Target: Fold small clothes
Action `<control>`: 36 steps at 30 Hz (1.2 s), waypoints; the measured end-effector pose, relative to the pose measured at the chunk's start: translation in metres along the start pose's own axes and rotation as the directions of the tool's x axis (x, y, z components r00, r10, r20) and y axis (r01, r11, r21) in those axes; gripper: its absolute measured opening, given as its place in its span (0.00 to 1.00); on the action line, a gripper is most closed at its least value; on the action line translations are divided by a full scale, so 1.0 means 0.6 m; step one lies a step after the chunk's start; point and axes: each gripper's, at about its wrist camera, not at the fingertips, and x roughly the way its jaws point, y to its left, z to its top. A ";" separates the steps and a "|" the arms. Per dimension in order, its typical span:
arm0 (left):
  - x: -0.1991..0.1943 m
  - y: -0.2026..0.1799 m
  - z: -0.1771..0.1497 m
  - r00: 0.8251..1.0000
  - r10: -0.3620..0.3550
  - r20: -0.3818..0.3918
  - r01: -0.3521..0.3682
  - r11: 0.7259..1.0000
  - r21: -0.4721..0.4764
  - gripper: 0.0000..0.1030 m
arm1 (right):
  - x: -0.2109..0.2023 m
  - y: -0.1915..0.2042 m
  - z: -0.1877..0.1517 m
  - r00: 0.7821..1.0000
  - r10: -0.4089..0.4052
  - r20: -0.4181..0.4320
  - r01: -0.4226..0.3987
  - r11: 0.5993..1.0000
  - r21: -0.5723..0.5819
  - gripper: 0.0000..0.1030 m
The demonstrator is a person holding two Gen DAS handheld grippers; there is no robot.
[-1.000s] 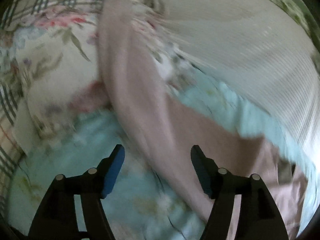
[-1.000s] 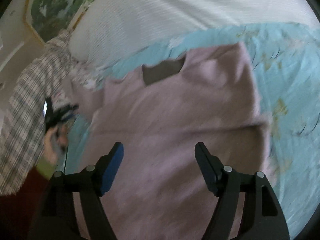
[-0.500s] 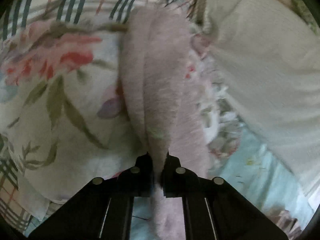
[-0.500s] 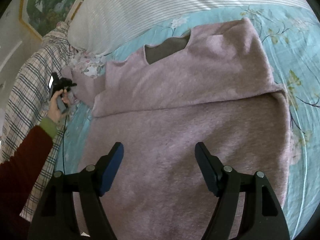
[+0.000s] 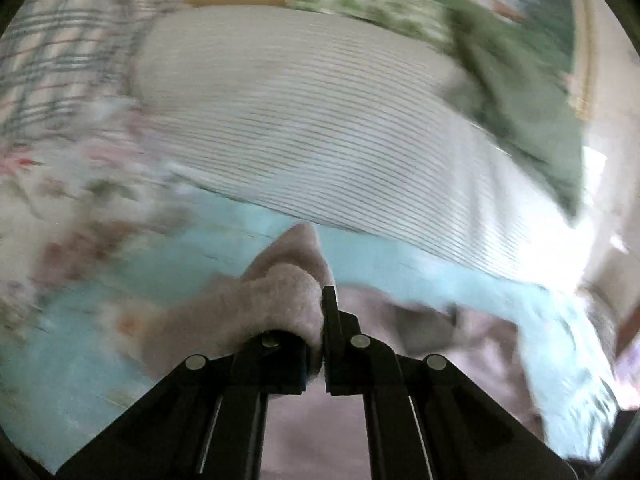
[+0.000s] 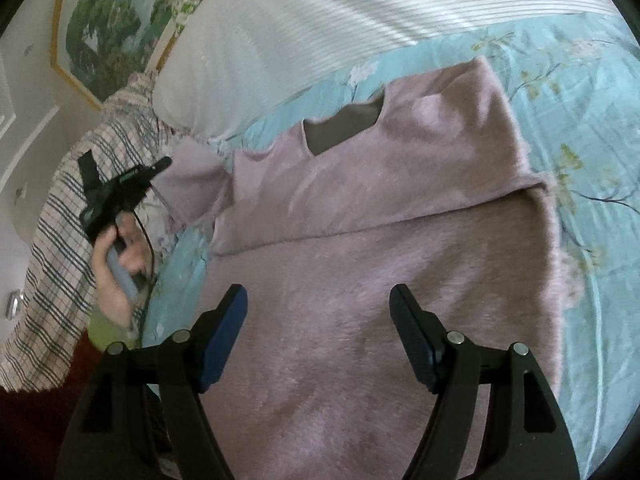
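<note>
A fuzzy pink sweater (image 6: 380, 240) lies spread on the light blue floral bedsheet (image 6: 580, 92), its far sleeve folded across the chest. My left gripper (image 5: 320, 308) is shut on the sweater's left sleeve (image 5: 276, 284) and holds it lifted; the left wrist view is blurred. In the right wrist view the left gripper (image 6: 160, 168) grips that sleeve (image 6: 192, 184) at the sweater's left side. My right gripper (image 6: 318, 300) is open and empty, hovering over the sweater's lower body.
A white striped pillow (image 6: 360, 12) lies behind the sweater, also in the left wrist view (image 5: 320, 128). A plaid blanket (image 6: 60, 240) and floral cloth (image 5: 60, 184) lie to the left. A framed picture (image 6: 104, 20) hangs on the wall.
My left gripper closed on the left sleeve and now lifts and swings it toward the sweater's body. The right gripper stays open over the sweater.
</note>
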 end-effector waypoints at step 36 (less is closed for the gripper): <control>0.067 0.123 -0.186 0.919 0.291 -0.266 -0.301 0.954 0.004 0.62 | 0.178 0.161 0.078 0.994 -0.100 -0.041 0.065 0.856 -0.513 0.72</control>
